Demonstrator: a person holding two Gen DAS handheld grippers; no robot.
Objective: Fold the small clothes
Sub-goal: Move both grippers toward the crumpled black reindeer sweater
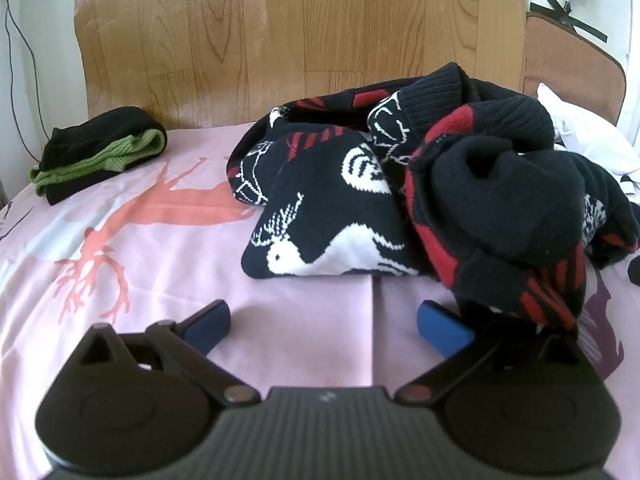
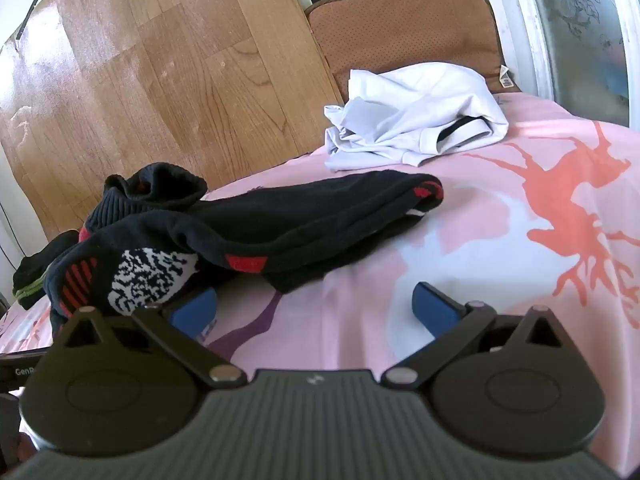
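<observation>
Tongs (image 1: 324, 326) (image 2: 316, 312) — two, both apart — near one crumpled sweater (image 1: 400, 200).

One dark knitted sweater (image 1: 400, 184), crumpled, on one pink bedsheet (image 1: 168, 280). One folded black-and-green garment (image 1: 100, 152) far left of the sweater. One white garment (image 2: 416, 120) beyond the sweater's right end. Two grippers: left gripper (image 1: 324, 326), right gripper (image 2: 316, 312).

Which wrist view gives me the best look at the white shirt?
The right wrist view: the white shirt lies crumpled and in full sight at the far end of the bed. The left wrist view catches only a strip of it at the right edge, behind the dark sweater.
</observation>
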